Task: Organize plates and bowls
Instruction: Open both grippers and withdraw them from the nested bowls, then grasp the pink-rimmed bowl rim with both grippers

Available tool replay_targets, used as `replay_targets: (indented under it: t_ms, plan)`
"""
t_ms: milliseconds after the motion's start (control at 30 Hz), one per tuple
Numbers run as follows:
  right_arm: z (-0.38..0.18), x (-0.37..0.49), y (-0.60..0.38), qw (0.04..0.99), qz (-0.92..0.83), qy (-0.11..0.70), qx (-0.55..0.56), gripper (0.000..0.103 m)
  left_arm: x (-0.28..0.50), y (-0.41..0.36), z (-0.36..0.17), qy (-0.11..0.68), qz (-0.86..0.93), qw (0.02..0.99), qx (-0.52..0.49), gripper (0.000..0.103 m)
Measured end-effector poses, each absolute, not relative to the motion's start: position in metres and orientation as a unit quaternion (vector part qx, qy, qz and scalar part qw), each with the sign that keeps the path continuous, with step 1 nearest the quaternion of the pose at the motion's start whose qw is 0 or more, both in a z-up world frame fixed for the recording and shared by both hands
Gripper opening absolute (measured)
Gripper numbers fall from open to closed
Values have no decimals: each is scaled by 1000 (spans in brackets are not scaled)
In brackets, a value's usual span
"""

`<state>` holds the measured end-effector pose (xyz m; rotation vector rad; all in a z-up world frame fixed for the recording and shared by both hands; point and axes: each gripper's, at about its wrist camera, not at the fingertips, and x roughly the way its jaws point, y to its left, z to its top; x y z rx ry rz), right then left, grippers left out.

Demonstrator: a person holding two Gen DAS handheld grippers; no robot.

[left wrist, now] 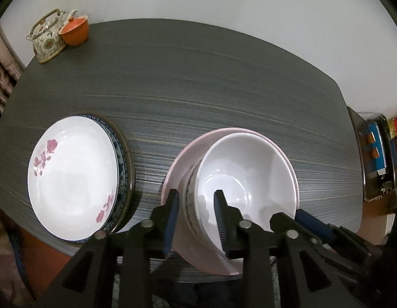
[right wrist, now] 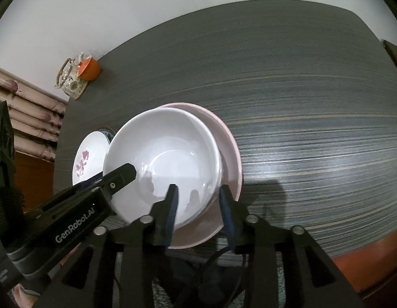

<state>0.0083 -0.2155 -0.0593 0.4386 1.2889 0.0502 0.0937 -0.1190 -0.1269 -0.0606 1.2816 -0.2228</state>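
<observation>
Two hand-held grippers straddle opposite rims of a white bowl on a dark wood-grain bench. The bowl sits nested on top of at least one other bowl (only a grey-patterned outer wall shows beneath its left side in the left wrist view), and the stack stands inside a wide pink bowl at the near-centre of the bench. The white bowl is empty.

The left gripper has one finger outside the bowl's left wall and the other inside, w/ the rim between them; the jaws stand parted, a visible gap on each side of the rim, gripping nothing. The right gripper does likewise on the bowl's right rim: one finger inside, one outside over the pink bowl, jaws open w/ the rim between and the pads clear of it.

To the left, near the bench edge, a white plate w/ pink flowers lies atop a blue-patterned plate, itself on a dark-rimmed plate at the bottom. The top plate is empty.

At the far left corner, by the white wall, a floral teapot w/ a metal handle stands touching an orange cup; contents of both cannot be told.
</observation>
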Motion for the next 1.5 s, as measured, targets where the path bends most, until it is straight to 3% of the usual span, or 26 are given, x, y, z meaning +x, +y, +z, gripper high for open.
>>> replay_targets:
  t_ms: [367,700,1500]
  plan:
    - [-49,3,-230,785,20,582,214,38,100,-76,-103,583,-106,800,-89,44]
    - [-45,-9,-257,786,-9,573,231,43,98,-42,-115,606,-74,782,-126,44]
    - [-83,0,-251,750,-25,619,233,43,113,-40,-164,675,-68,712,-179,44]
